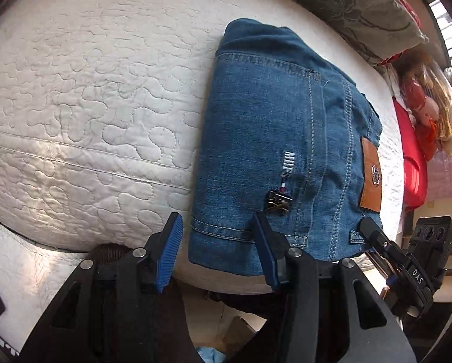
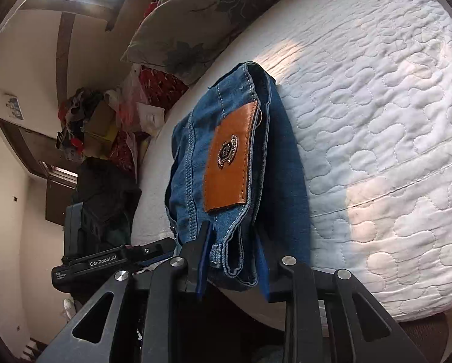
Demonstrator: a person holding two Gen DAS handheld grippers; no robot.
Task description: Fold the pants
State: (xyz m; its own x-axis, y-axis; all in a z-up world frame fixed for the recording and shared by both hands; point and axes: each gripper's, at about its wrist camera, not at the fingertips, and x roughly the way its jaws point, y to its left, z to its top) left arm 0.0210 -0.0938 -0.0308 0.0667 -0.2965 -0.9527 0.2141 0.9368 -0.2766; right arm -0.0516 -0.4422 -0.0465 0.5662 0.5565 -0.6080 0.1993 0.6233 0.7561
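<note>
Pants: blue denim pants [image 1: 274,151], folded into a thick compact block, flat on the white quilted mattress [image 1: 89,106], near end right at the bed's front edge, within easy reach of both claws.
Patch: tan leather brand patch [image 2: 229,157] facing up at the waistband end, so the seat side sits on top of the stack.
Left claw: left claw [image 1: 222,236] spread apart, blue pads straddling the near left corner of the block; one pad over bare mattress, the other over denim, nothing pinched. Looks like a ready-to-square-up hover rather than a grip.
Right claw: right claw [image 2: 235,257] narrowed around the waistband hem, folded layers sitting between the pads. Hard to say whether actually pressing; contact hidden by the cloth's edge, so grip cannot be told.
Why so: likely both claws stationed at the near edge to even up the stacked layers.
Edges: block's left side straight and seamed; waistband corner bulging and overhanging the mattress edge a little on the right.
Open room: wide bare quilting to the left of the pants; grey floral pillow [image 1: 362,9] well apart at the far side; clutter off the bed, clear of the work.
</note>
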